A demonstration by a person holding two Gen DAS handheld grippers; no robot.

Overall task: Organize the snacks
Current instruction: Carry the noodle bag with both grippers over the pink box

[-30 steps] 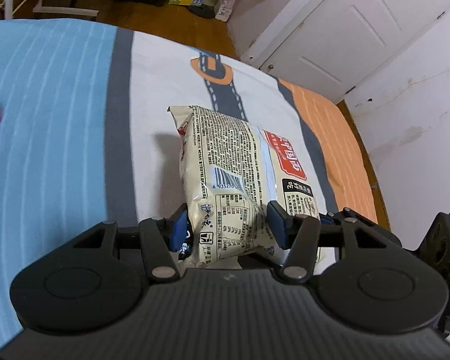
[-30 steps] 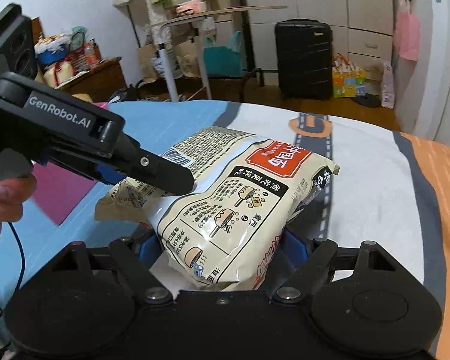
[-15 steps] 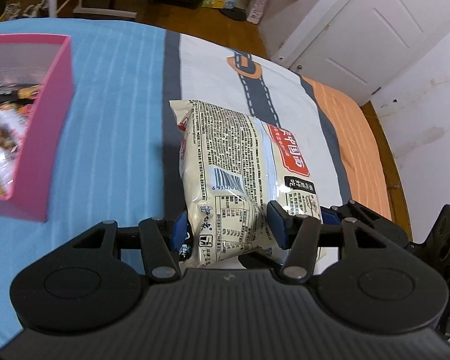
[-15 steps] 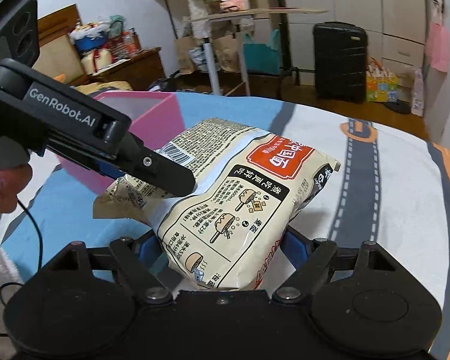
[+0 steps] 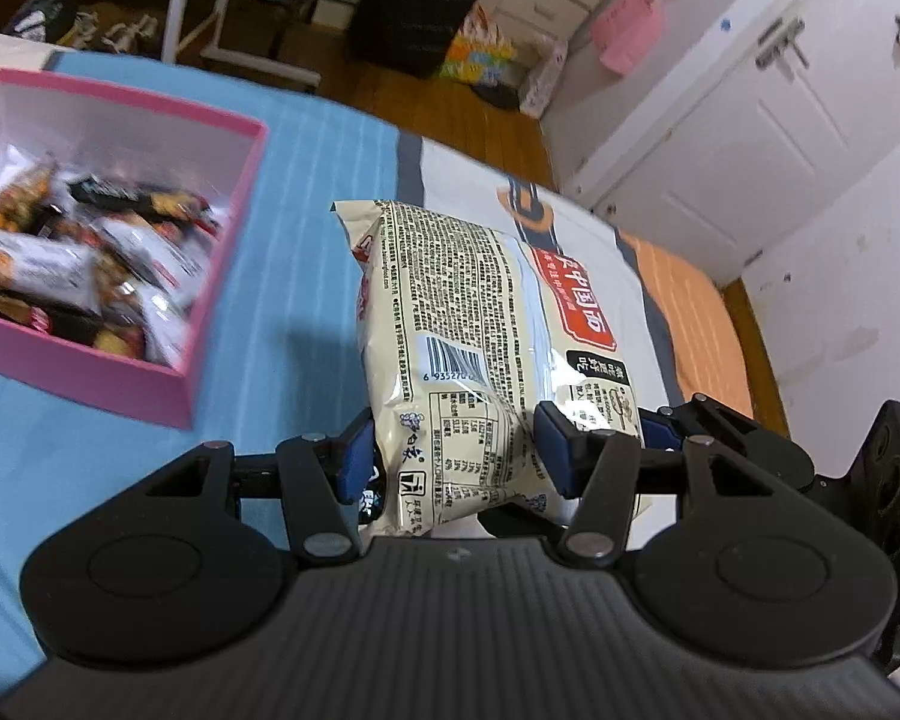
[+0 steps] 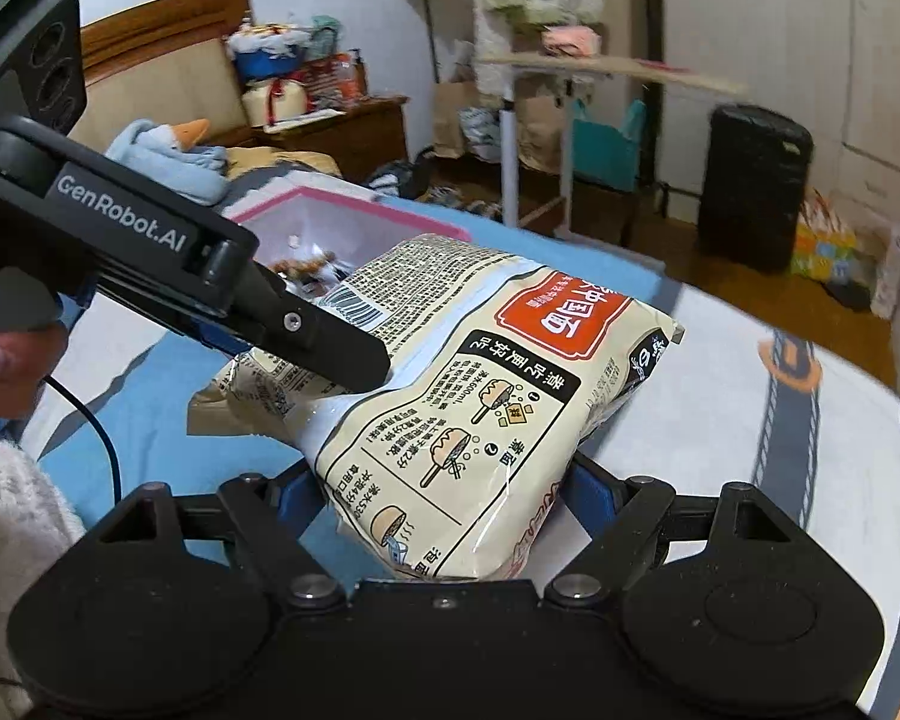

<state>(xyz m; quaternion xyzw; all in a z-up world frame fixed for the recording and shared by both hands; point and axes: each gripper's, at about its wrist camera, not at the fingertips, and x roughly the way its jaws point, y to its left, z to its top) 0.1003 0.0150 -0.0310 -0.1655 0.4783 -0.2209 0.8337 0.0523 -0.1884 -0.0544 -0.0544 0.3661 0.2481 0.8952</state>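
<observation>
Right wrist: both tongs [image 6: 444, 492] [image 5: 453, 450] clamp one crinkly cream noodle packet [image 6: 498, 408].

Light: dim, even indoor glow.
Shadow: soft patch beside the noodle packet [image 5: 480, 330] on the bedspread [image 5: 120, 480].
Blur: pink box [image 5: 210, 276] contents smeared (motion).
Edges: fisheye bending, dark corners.

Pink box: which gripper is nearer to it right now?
Left. The left gripper grips the noodle packet on the side facing the pink box. The right gripper clamps the packet's other end, farther from the box.
</observation>
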